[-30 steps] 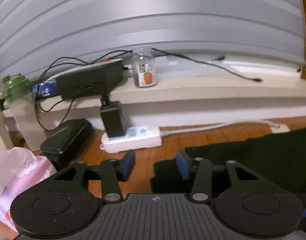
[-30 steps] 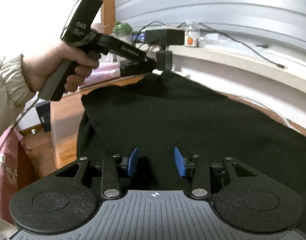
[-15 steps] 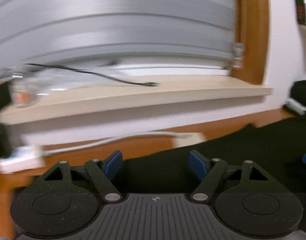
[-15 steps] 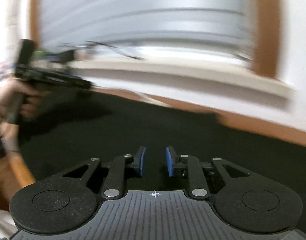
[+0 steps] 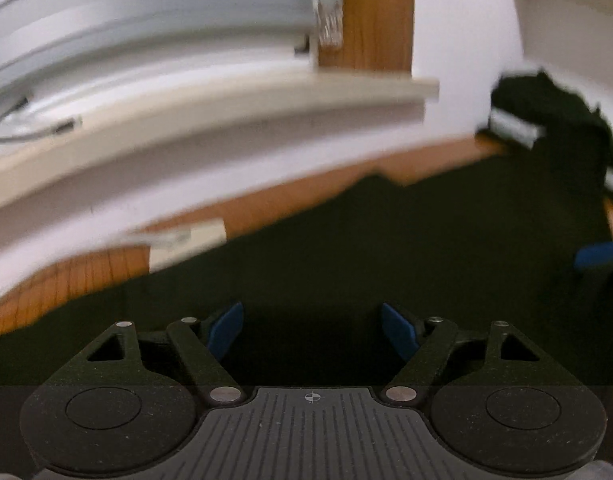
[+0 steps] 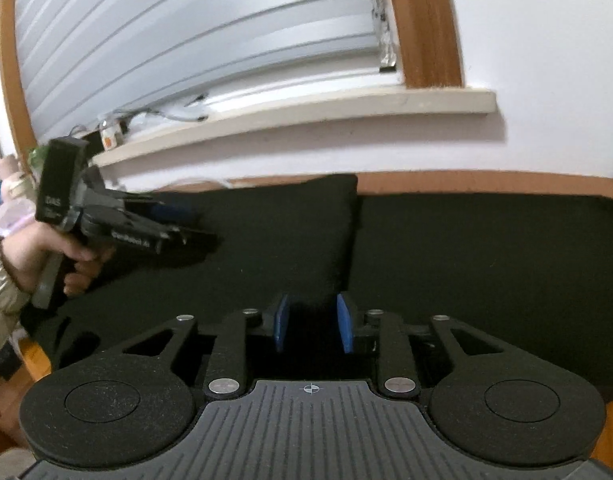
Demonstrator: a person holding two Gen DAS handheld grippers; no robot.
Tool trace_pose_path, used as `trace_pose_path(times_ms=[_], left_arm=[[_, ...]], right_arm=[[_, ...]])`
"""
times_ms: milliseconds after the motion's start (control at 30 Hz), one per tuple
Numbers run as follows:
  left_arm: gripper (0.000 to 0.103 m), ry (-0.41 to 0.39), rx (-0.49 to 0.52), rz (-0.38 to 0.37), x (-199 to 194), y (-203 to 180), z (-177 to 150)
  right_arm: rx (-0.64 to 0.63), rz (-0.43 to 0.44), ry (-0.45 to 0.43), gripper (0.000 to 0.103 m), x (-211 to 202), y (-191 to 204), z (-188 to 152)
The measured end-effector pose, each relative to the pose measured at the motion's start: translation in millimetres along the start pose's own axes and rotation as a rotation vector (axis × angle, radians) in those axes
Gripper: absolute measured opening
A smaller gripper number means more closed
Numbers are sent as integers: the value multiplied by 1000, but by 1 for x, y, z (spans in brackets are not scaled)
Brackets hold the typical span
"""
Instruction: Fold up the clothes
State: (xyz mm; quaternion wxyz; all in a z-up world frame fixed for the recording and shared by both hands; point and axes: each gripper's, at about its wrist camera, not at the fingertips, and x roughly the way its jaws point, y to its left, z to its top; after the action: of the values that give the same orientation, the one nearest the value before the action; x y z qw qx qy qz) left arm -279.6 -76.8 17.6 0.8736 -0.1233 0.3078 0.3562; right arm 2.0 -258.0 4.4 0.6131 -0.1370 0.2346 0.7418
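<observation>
Both views have swung away from the cluttered end of the sill since a second ago: the power strip, jar and black box have left the left wrist picture, and the wooden window frame (image 5: 366, 16) now stands near its middle. Motion blur smears that picture, so the cable end on the window sill (image 5: 226, 100) is hard to read. Largest in both views is the black garment (image 6: 486, 264), spread flat over the wooden floor (image 5: 86, 272); its far edge lies near the wall and its near part is cut off behind the gripper bodies. A raised fold runs down its middle in the right wrist view. At the right edge of the left view a dark heap (image 5: 558, 112) is too blurred to name. The left gripper (image 5: 311, 330) hovers over the cloth, its jaws having just opened wide, pressing nothing. The right gripper (image 6: 312, 324) has jaws narrowly apart, just opened slightly; black cloth shows between the pads, but whether they pinch it I cannot tell. The person's left hand (image 6: 46, 256) is partly cut off.
</observation>
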Motion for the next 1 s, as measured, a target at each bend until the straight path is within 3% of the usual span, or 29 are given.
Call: trace_pose_path(times_ms=[200, 267, 400, 567, 867, 1000], left_arm=[[83, -8, -18, -20, -4, 5, -6], [84, -5, -10, -18, -2, 3, -5], [84, -3, -1, -10, 0, 1, -3], [85, -3, -2, -9, -1, 2, -4], [90, -8, 33, -11, 5, -11, 10], [90, -33, 89, -67, 19, -38, 38]], right_arm=[[-18, -87, 17, 27, -8, -14, -12], [3, -92, -18, 27, -13, -14, -10], [-26, -40, -61, 28, -10, 7, -6], [-156, 15, -35, 28, -1, 36, -22], [-165, 48, -62, 31, -15, 19, -34], [-109, 54, -61, 43, -26, 0, -26]])
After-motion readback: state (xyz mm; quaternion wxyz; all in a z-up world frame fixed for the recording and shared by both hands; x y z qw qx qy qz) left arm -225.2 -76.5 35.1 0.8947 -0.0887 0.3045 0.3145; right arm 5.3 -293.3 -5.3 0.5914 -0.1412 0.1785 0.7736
